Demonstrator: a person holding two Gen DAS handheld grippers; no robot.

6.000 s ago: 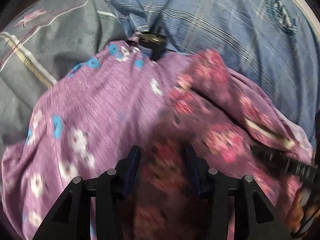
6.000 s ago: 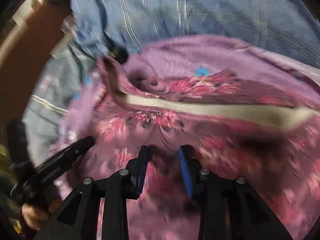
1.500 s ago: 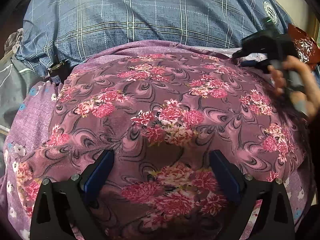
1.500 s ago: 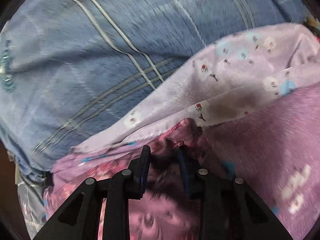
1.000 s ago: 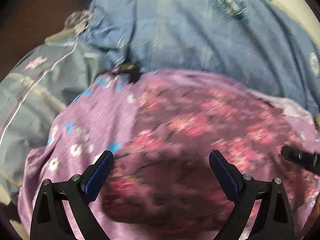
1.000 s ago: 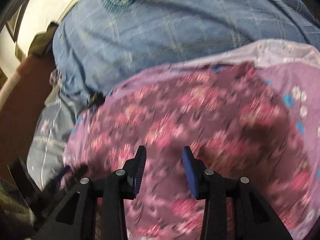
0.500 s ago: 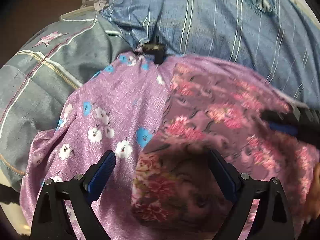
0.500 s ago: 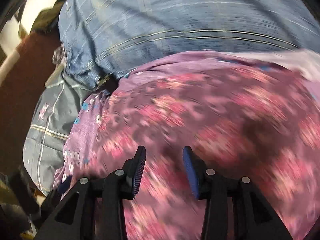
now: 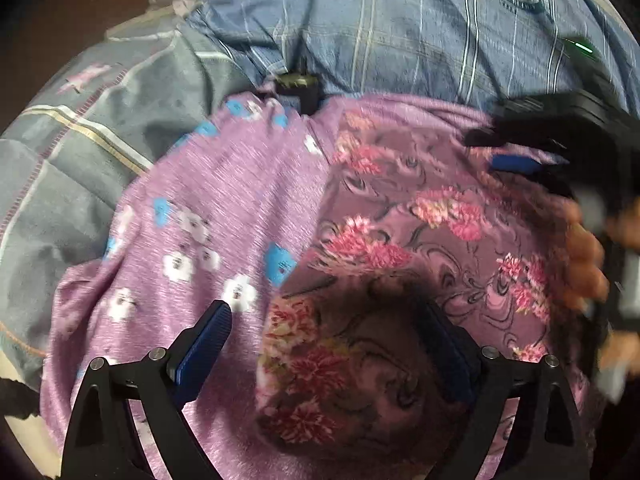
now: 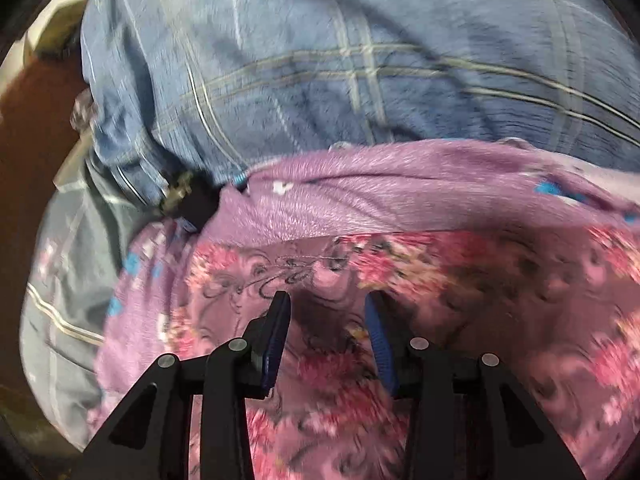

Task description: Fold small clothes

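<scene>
It looked like a bedroom in a home. The whole work surface was soft bedding: a blue checked blanket [image 9: 420, 32], with pale crossing stripes and a round printed emblem near its far right corner, lay across the far side, and a grey quilt [image 9: 80, 168] with a yellow stripe, stitched seams and a pink star covered the left edge. Over the near part spread a lilac sheet [image 9: 224, 208] printed with white flowers and blue squares, and a folded floral garment [image 9: 400, 240] rested on it. Beyond the quilt's far left edge showed dark brown floor or furniture [image 10: 28, 128], too blurred to tell apart.
</scene>
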